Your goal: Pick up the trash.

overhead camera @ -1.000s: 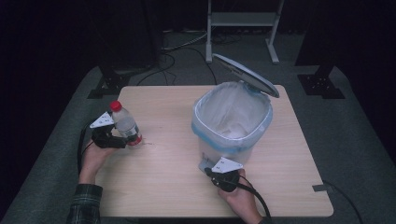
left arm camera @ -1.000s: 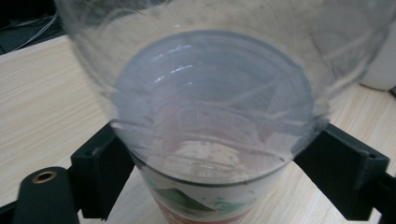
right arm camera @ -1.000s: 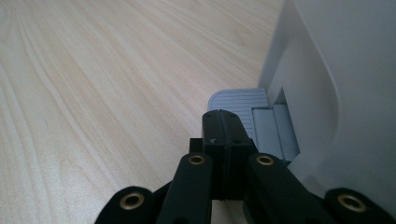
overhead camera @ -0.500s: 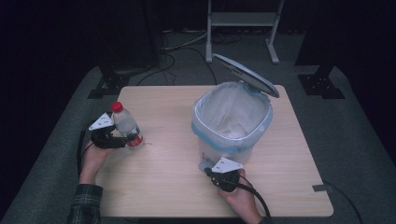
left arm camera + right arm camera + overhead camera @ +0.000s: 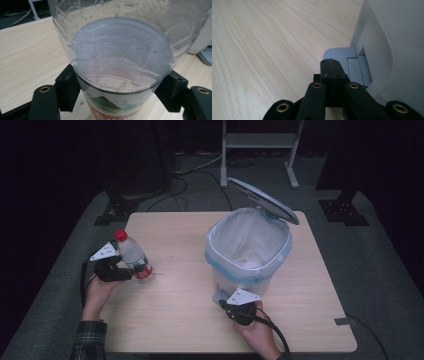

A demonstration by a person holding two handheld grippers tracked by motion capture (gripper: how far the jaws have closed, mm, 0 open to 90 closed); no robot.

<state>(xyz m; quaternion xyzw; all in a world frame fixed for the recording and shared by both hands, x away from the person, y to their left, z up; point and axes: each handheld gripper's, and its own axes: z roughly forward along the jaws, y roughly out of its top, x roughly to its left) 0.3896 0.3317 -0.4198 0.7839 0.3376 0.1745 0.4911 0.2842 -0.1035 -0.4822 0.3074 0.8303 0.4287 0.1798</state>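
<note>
While the lid stands raised, items run from nearest to farthest.

Right gripper (image 5: 235, 306): jaws clenched flat together with nothing between them, tip resting on the grey pedal (image 5: 342, 56) directly ahead of it. Judged purpose: pressing the pedal down to keep the bin open.

Bin (image 5: 248, 251): just beyond the right gripper, white, lined with a bag edged in blue; lid (image 5: 263, 206) tilted up at the far side, mouth clear to receive something.

Left gripper (image 5: 117, 270): grasping a plastic bottle (image 5: 132, 256), its jaws having just closed onto the lower body above the printed label. The bottle sits between the jaws, leaning away from the hand, red cap (image 5: 120, 235) uppermost, well apart from the bin on the gripper's right. Judged purpose: held low for a firm carry across to the open bin.

Table (image 5: 180, 320): pale wood grain, otherwise bare.

Room: dark; grey floor (image 5: 380, 270), cables and a metal stand (image 5: 260, 140) beyond the table.
</note>
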